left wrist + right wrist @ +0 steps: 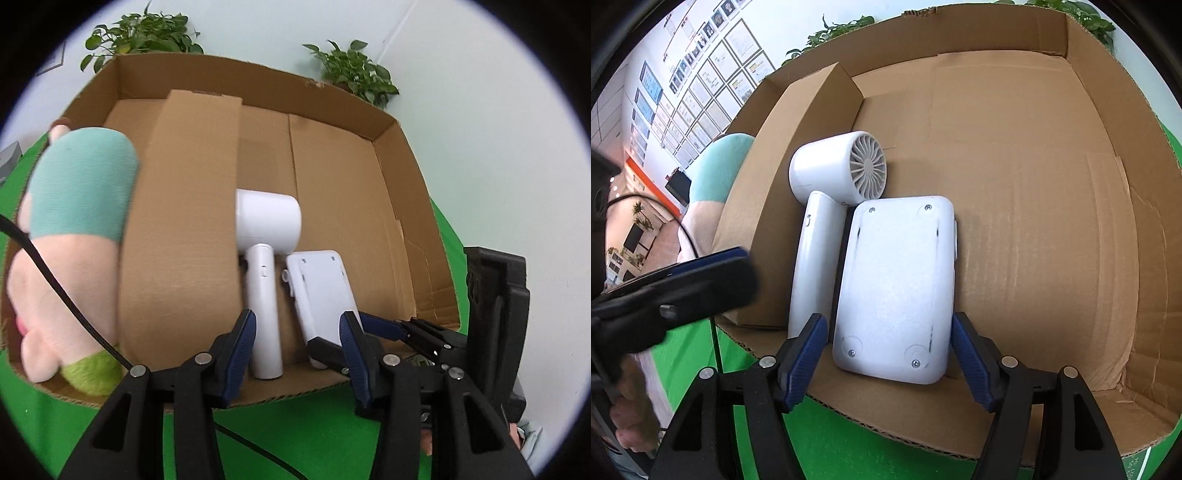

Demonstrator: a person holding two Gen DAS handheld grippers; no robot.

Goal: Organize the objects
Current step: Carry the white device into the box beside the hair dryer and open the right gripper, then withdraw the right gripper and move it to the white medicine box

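A shallow cardboard box lies on a green table. In it lie a white hair dryer and, to its right, a white flat device, underside up. A cardboard divider stands left of the dryer, with a plush toy beyond it. My left gripper is open at the box's near edge, fingers astride the dryer's handle end. My right gripper is open, its fingers on either side of the flat device's near end, not pressing it.
The box's right half is bare cardboard. Potted plants stand behind the box against the wall. A black cable crosses the plush toy. The green tabletop shows in front of the box.
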